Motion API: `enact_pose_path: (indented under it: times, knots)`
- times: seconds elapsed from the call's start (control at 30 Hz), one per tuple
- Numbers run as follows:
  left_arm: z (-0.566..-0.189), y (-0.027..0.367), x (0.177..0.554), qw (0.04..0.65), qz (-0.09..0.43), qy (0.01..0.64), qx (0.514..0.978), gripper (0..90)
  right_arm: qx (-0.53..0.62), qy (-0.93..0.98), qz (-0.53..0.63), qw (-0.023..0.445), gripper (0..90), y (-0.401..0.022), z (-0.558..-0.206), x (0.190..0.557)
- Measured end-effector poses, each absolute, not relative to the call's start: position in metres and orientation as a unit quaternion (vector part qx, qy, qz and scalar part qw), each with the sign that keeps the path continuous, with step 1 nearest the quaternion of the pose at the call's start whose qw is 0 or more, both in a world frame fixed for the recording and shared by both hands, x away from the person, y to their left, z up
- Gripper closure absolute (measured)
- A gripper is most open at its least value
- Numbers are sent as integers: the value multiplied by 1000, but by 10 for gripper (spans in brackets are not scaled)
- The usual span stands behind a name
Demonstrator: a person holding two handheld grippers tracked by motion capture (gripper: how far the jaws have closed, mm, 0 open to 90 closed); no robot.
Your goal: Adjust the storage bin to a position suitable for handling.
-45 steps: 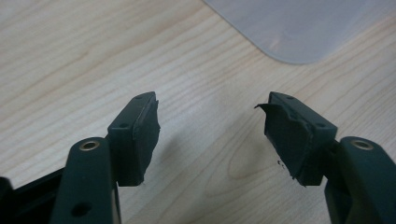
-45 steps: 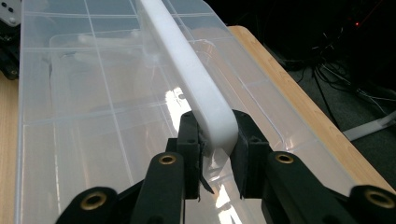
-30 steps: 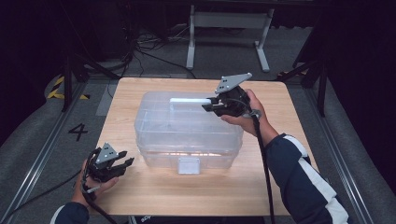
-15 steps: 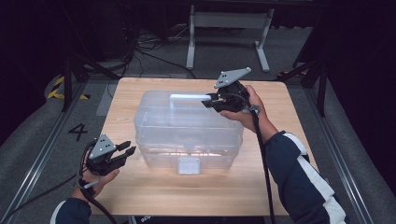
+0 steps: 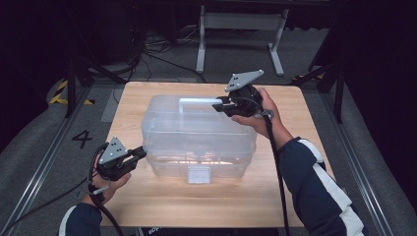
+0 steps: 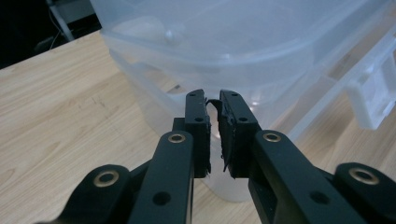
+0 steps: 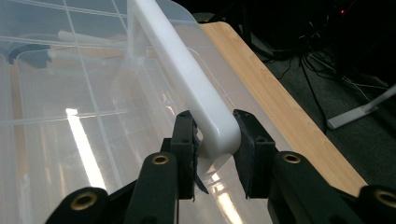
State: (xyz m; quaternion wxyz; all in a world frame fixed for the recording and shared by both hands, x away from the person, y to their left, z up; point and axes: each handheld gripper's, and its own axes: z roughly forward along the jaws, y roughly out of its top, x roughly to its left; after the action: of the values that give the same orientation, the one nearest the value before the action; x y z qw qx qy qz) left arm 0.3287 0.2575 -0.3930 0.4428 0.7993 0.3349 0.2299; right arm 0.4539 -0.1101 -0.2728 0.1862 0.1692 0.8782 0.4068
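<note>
Now right gripper (image 5: 223,104) clamps box handle (image 7: 187,74); left gripper (image 6: 213,100) just clenched empty beside clear box (image 5: 196,142).

Wooden table (image 5: 147,206); clear plastic storage box (image 5: 196,142) sits on it.

Navy sleeves (image 5: 314,187) w/ white stripes — black fingers (image 6: 201,126)

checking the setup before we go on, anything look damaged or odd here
The black pad lining on the left hand-held gripper looks torn: ragged strips curl off the pads at tip and base. The clear plastic box sits flat on the table, undamaged.
</note>
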Motion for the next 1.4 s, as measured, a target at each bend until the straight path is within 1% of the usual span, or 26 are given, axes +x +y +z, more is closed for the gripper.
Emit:
enact_pose_path:
  times: [0.13, 0.2, 0.3, 0.4, 0.57, 0.73, 0.77, 0.9, 1.03, 1.37, 1.4]
  knots:
    - [-393, 257, 329, 440, 229, 338, 800, 839, 174, 871, 415, 199, 649, -113, -275, 450]
    - [-393, 257, 329, 436, 231, 338, 801, 840, 178, 865, 423, 203, 589, -118, -275, 447]
    - [-393, 257, 329, 437, 232, 338, 801, 840, 183, 859, 427, 216, 572, -127, -275, 443]
    - [-394, 257, 329, 432, 233, 334, 804, 840, 196, 845, 442, 226, 521, -143, -277, 439]
    - [-393, 257, 329, 431, 235, 332, 805, 840, 216, 830, 455, 240, 469, -169, -279, 431]
    - [-389, 257, 330, 435, 238, 332, 802, 847, 230, 810, 471, 264, 436, -202, -278, 419]
    - [-389, 257, 330, 435, 239, 331, 802, 848, 237, 802, 474, 275, 412, -211, -278, 415]
    - [-387, 257, 331, 436, 240, 332, 801, 851, 248, 793, 478, 286, 397, -234, -283, 406]
    - [-385, 257, 331, 432, 247, 329, 803, 855, 256, 791, 477, 284, 390, -251, -301, 401]
    - [-380, 257, 333, 436, 250, 327, 800, 858, 256, 805, 462, 268, 383, -260, -351, 395]
    - [-379, 257, 333, 437, 251, 326, 800, 858, 256, 805, 462, 268, 383, -260, -351, 395]
